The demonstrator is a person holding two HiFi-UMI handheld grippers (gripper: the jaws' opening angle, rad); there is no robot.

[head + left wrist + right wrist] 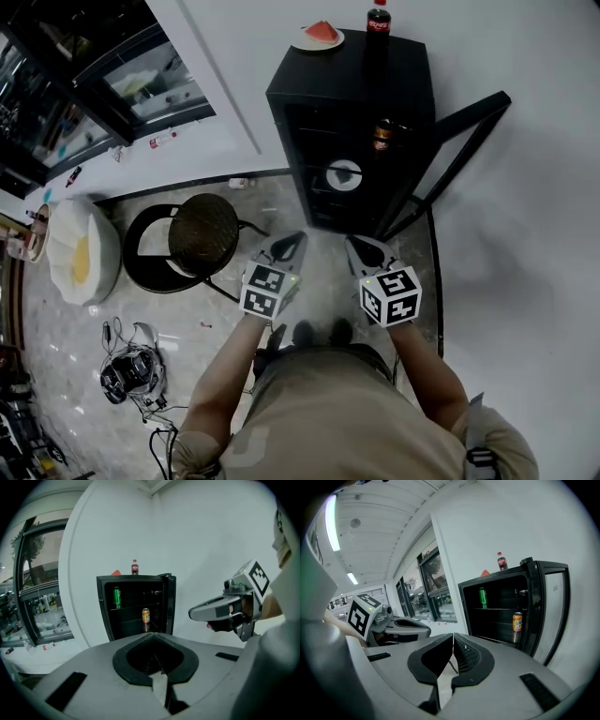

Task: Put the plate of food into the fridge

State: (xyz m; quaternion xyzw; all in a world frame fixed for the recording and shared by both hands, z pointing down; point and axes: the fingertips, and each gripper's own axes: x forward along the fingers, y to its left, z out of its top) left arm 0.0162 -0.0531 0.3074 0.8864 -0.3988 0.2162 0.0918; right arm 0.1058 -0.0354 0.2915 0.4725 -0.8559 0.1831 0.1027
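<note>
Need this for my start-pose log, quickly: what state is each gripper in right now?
Left gripper: closed, jaws together, holding nothing.
Right gripper: closed, jaws together, holding nothing.

Fridge (pixel 352 112): black throughout. Plate (pixel 336 42): white, carrying red food (pixel 322 31). Bottle (pixel 378 21): dark, with red cap and label. Green can (pixel 116 596) and orange can (pixel 146 615) inside. Left hand-held gripper (pixel 289 246) and right hand-held gripper (pixel 364 251): grey bodies, black pads, white cubes with black square markers. Floor (pixel 319 281): pale, marbled.
</note>
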